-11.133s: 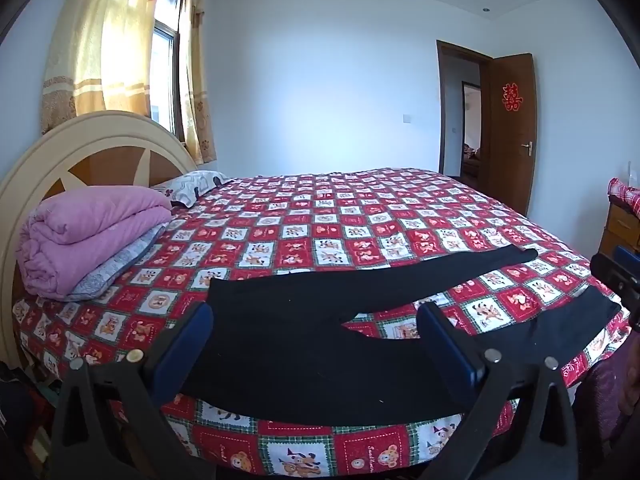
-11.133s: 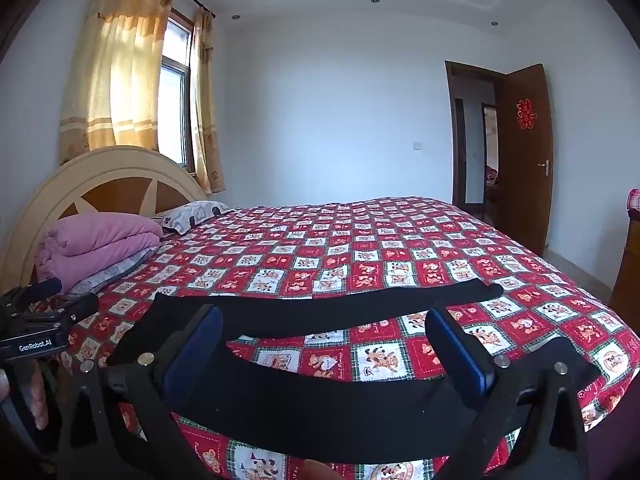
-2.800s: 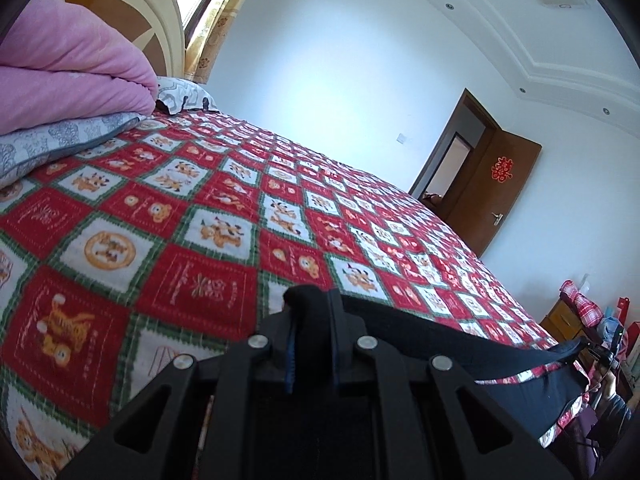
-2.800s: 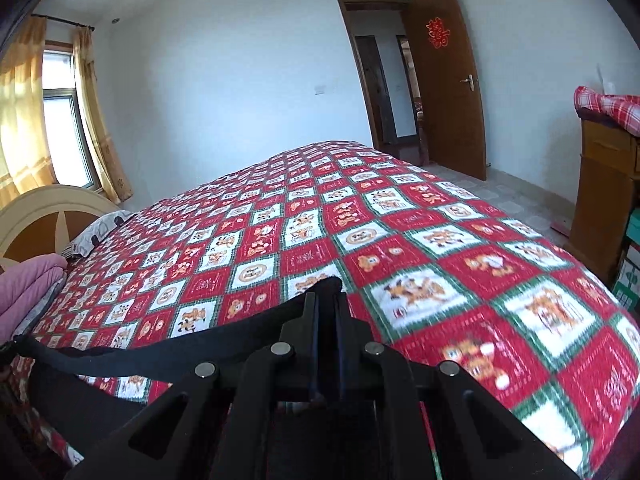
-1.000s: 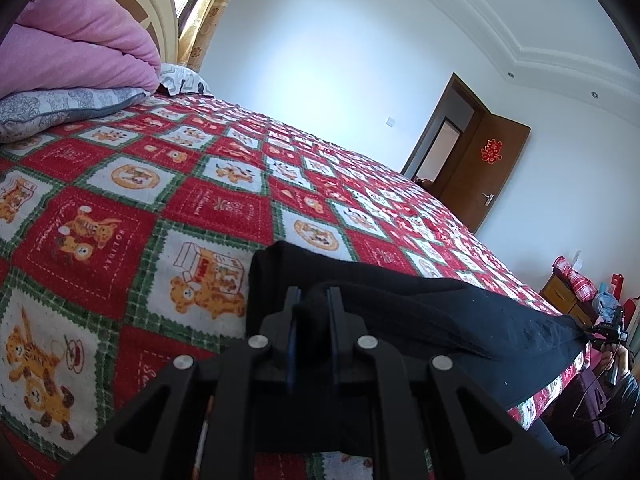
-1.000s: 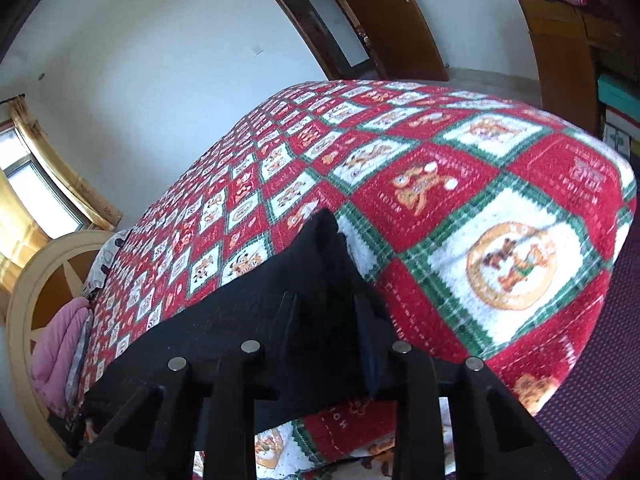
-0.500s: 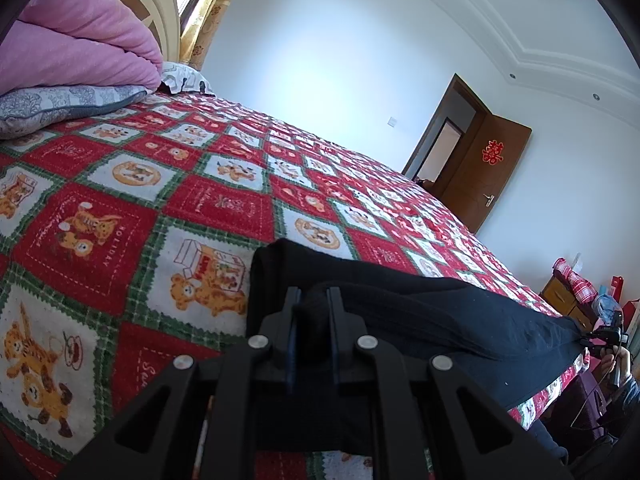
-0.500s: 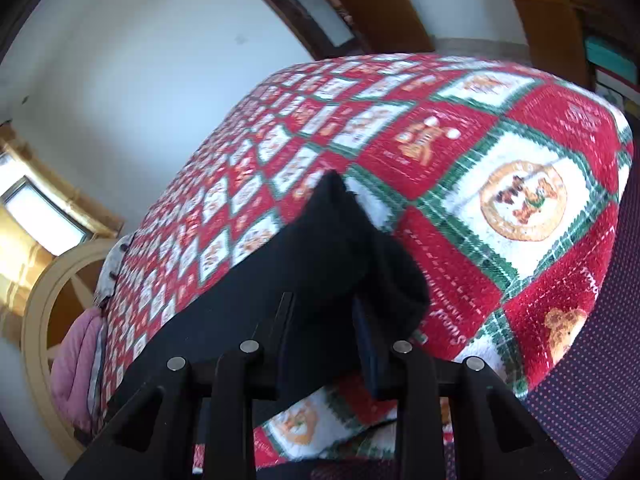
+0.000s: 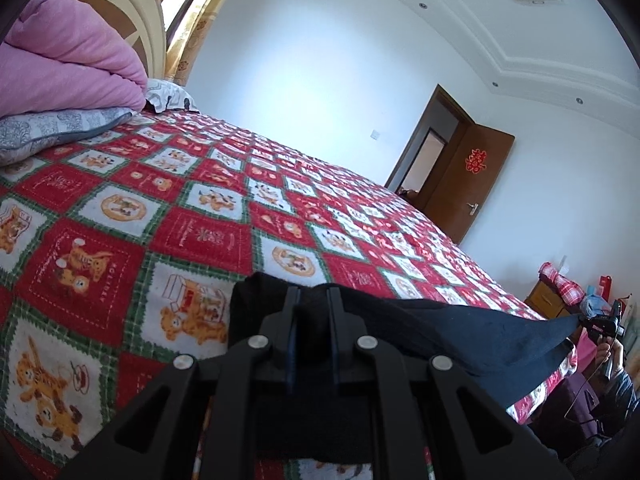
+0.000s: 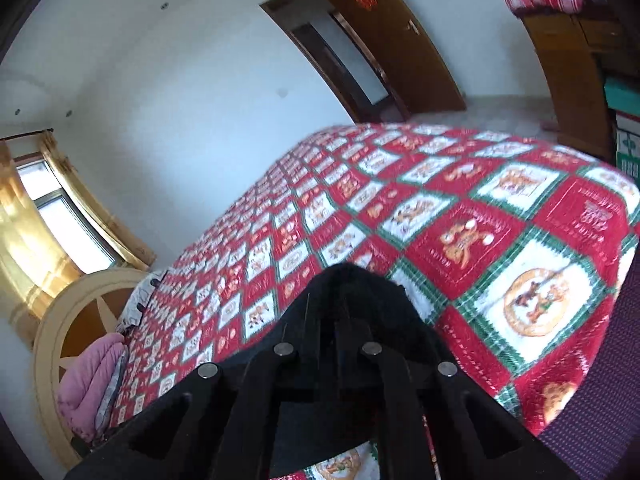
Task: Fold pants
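Clamped tight on one end of the black fabric pants [image 9: 460, 332], the left gripper [image 9: 312, 300], low over the near edge of the red-and-white checked cartoon bedspread [image 9: 200, 236]. Just snapped shut on the other end [image 10: 352, 292], the right gripper [image 10: 340, 320], near the bed's foot corner. Stretched taut along that near edge, the dark cloth between the two.

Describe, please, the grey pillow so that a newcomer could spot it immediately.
Start at the curved cream headboard of the bed. In front of it, a folded pink quilt lies on the grey pillow. The pillow is the flat, pale-patterned layer underneath, on the red checked bedspread.
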Action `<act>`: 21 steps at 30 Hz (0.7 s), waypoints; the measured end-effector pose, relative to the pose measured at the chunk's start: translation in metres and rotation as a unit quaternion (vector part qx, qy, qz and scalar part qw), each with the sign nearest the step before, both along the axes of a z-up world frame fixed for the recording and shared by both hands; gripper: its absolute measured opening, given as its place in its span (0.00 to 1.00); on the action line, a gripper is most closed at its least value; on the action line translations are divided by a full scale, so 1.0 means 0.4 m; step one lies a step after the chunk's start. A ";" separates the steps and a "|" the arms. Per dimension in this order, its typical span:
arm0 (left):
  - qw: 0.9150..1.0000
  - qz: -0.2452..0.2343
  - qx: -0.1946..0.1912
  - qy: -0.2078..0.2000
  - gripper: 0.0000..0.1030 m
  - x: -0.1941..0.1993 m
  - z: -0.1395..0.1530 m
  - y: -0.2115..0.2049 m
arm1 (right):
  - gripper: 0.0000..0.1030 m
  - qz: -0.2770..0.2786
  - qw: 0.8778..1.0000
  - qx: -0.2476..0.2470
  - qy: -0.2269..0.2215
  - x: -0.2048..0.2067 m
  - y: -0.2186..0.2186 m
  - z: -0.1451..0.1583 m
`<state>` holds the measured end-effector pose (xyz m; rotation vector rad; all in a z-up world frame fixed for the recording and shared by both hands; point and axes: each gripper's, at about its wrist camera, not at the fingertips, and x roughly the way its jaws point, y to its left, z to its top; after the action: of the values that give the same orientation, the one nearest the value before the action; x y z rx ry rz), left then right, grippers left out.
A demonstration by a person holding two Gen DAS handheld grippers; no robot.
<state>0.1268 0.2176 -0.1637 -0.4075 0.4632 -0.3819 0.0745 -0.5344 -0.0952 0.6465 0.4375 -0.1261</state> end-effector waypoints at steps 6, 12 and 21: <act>1.000 -0.003 -0.005 0.029 0.13 -0.006 -0.068 0.016 | 0.05 -0.034 0.997 0.041 0.047 -0.027 -0.064 -0.115; 1.000 -0.016 0.003 0.025 0.13 -0.025 -0.081 0.015 | 0.05 -0.036 0.997 0.029 0.067 -0.023 -0.062 -0.148; 0.997 0.035 0.061 0.030 0.66 -0.082 -0.077 0.082 | 0.13 -0.042 0.996 0.036 0.070 -0.040 -0.059 -0.145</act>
<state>0.0941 0.2504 -0.1945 -0.3167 0.5264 -0.2729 0.0584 -0.5580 -0.1531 0.7302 0.5514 -0.2367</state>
